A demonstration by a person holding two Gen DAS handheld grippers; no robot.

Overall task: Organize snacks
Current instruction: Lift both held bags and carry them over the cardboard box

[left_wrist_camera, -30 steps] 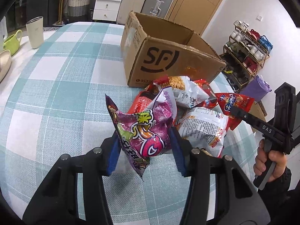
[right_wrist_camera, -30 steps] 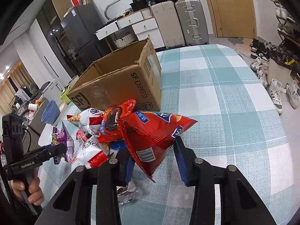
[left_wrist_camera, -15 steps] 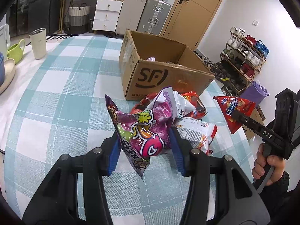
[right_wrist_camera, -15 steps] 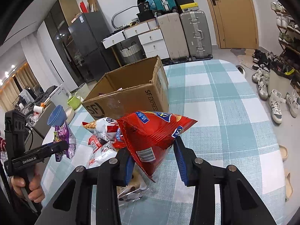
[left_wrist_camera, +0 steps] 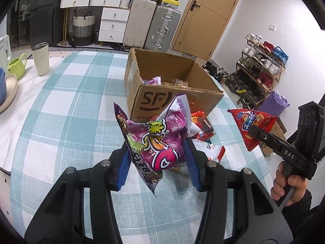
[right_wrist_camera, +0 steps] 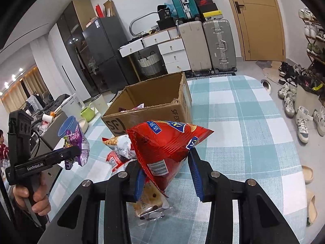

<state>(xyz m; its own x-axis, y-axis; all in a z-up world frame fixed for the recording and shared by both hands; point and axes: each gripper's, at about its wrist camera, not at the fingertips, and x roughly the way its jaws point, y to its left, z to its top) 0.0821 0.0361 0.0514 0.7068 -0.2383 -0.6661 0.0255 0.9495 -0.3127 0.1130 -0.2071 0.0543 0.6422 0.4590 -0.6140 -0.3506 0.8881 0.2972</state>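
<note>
Ahead of both claws: a table (left_wrist_camera: 61, 109) under a teal-and-white checked cloth, with everything below set on or held over it.
Box: a brown open-topped carton (left_wrist_camera: 172, 93) stands on the cloth, straight beyond the left claw and up-left of the right one; a few packets lie inside it.
Red bag: a puffed red bag (right_wrist_camera: 168, 148) is lifted clear of the cloth, pinched at its lower end by the right claw (right_wrist_camera: 168, 178).
Right claw: blue pads pressed onto the red bag from both sides; a hand (left_wrist_camera: 288, 185) grips its handle.
Purple bag: a crinkled purple bag (left_wrist_camera: 156, 144) is lifted clear of the cloth, caught in the left claw (left_wrist_camera: 156, 166).
Left claw: blue pads squeezed against the purple bag's two sides; a hand (right_wrist_camera: 30, 195) grips its handle.
Pile: loose packets (right_wrist_camera: 119, 148) lie on the cloth between the claws and the box.
Clear pack: a see-through pack (right_wrist_camera: 150, 205) of biscuits lies flat just under the right claw.
</note>
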